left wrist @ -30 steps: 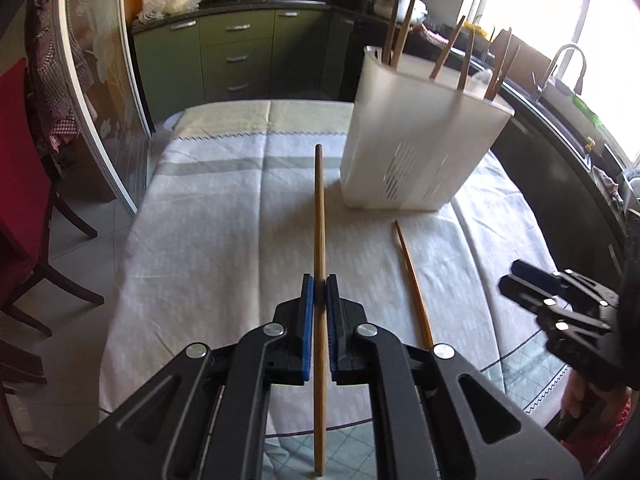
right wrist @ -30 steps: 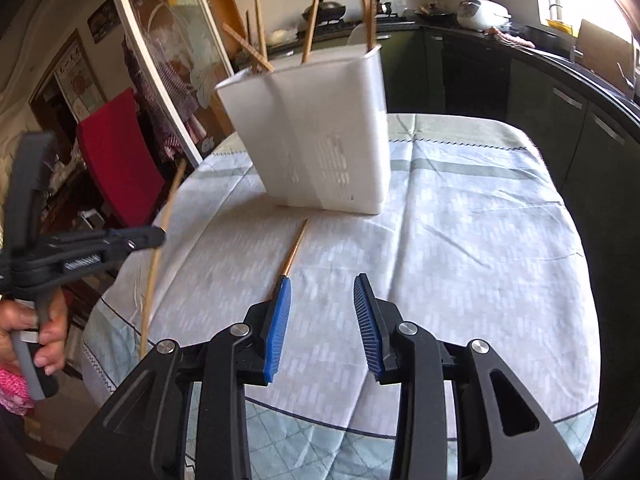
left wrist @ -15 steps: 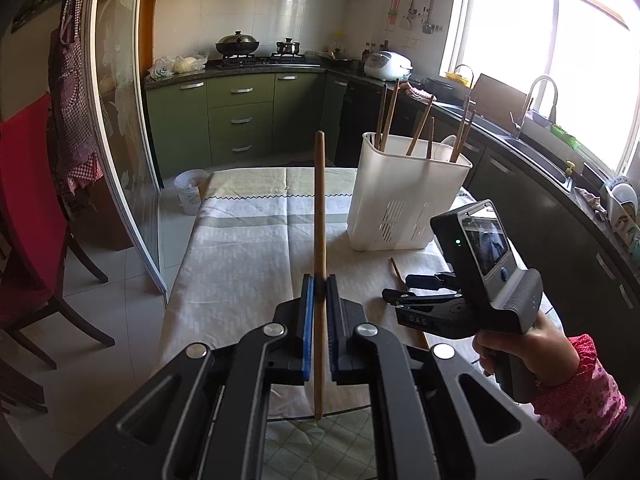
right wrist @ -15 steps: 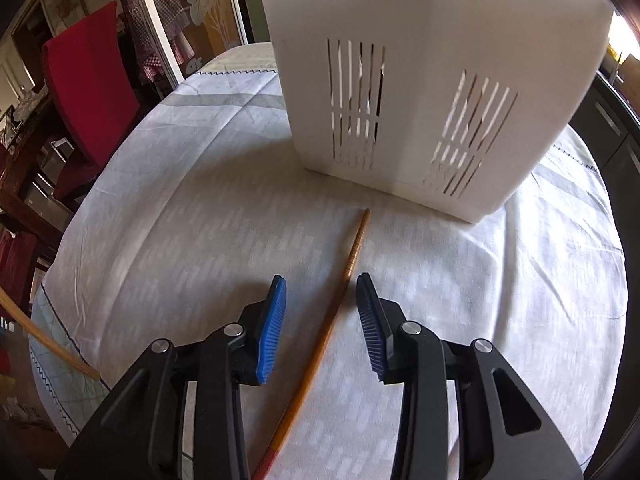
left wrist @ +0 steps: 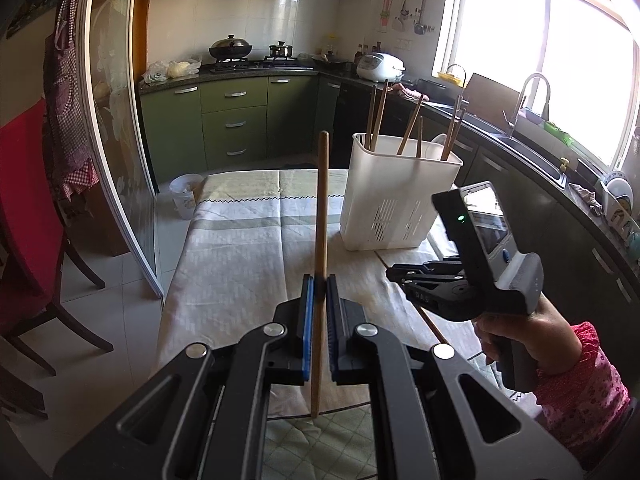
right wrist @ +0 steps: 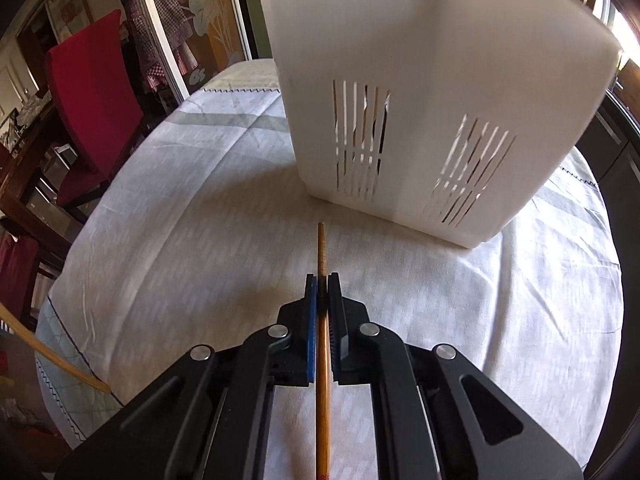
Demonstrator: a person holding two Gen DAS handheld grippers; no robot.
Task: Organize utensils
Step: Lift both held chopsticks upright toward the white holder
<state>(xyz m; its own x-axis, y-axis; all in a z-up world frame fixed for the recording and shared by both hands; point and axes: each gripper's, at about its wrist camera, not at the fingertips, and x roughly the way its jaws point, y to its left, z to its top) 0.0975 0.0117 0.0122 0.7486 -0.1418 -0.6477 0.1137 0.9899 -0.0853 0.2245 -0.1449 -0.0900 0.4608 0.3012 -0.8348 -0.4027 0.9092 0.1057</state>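
Note:
My left gripper (left wrist: 319,284) is shut on a wooden chopstick (left wrist: 322,208) and holds it upright, well above the table. A white slotted utensil holder (left wrist: 394,200) with several chopsticks in it stands on the table, ahead and to the right. My right gripper (right wrist: 322,284) is shut on a second chopstick (right wrist: 322,380) that lies on the tablecloth, its tip pointing at the holder (right wrist: 424,92) just in front. The right gripper also shows in the left wrist view (left wrist: 394,274), low over the table.
The table has a light tablecloth (right wrist: 192,208). Red chairs (right wrist: 92,92) stand to the left. Green kitchen cabinets (left wrist: 236,120) and a counter with a sink (left wrist: 532,148) run behind and to the right.
My right gripper came down onto the lying chopstick and closed on it. My left gripper lifted its chopstick up and back from the table.

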